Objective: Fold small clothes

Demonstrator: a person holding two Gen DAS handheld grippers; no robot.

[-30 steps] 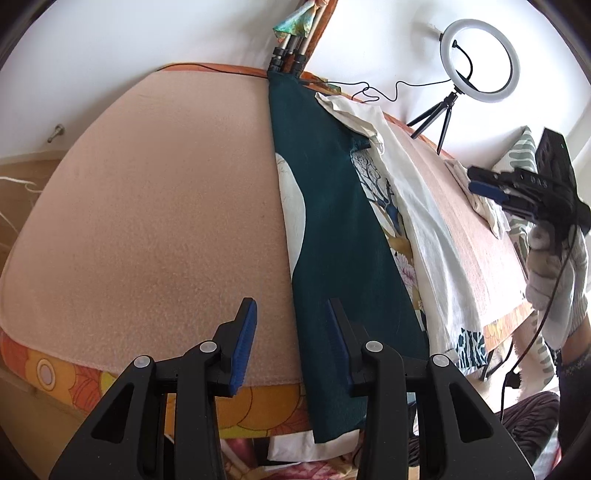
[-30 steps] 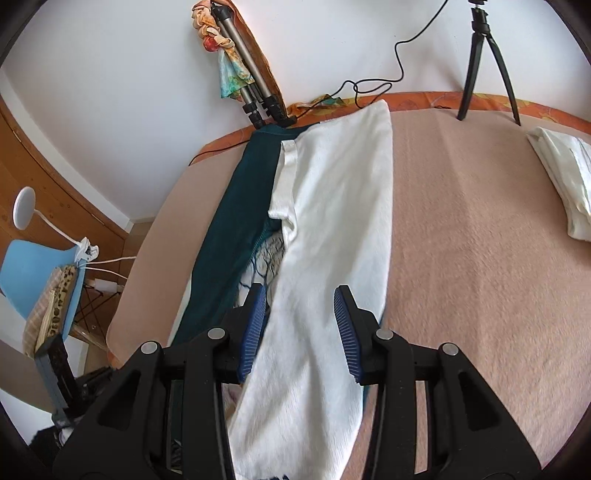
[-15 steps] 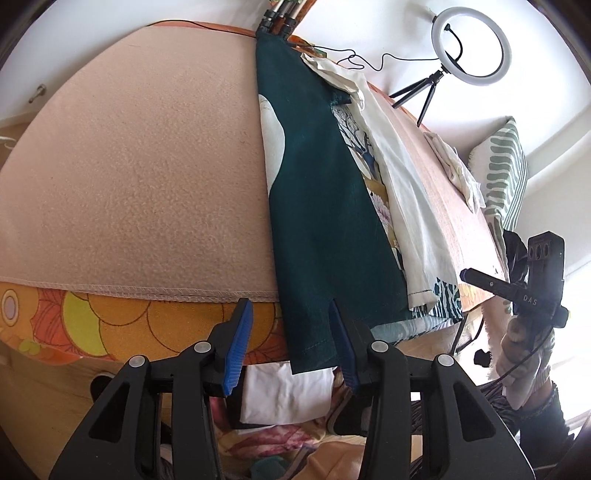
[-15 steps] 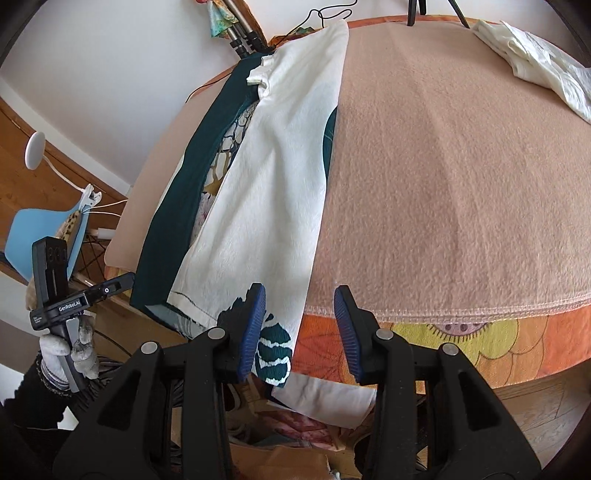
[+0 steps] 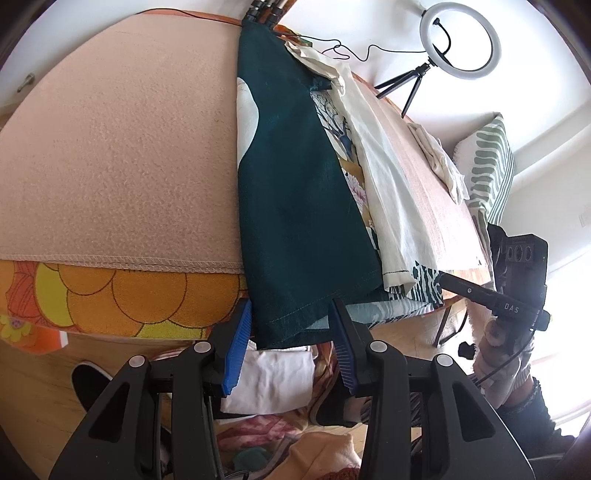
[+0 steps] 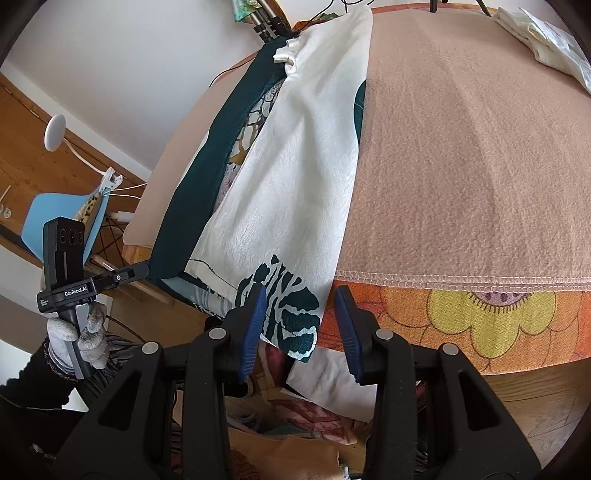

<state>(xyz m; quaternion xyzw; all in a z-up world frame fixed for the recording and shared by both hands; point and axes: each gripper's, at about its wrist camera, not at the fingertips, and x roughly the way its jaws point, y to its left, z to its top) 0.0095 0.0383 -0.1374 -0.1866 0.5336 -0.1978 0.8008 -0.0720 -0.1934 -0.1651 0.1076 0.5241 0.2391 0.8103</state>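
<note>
ring light (image 5: 459, 40) beyond garment (image 5: 295, 192) (folded cloth (image 6: 543, 35) apart)

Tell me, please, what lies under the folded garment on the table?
Under the garment lies a pink blanket, over a flowered cloth. The table itself is covered, so unseen.

A fuzzy, matt pink fleece blanket (image 5: 122, 155) with an overlocked stitched hem covers the table, and beneath it hangs a flatter cloth with an orange and yellow flower print (image 5: 122, 299). The long dark teal garment (image 5: 295, 206) looks smooth and faintly sheened, with a neat stitched hem — the white crinkled garment (image 6: 299, 177) beside it has a fine, crepe-like rough weave and a dark green printed patch. The left gripper (image 5: 291, 347) and right gripper (image 6: 299, 332) are matt black plastic with ribbed blue pads (image 5: 236, 350) and small dull metal pins. The floor (image 6: 535, 402) is wood, lightly glossy.
</note>
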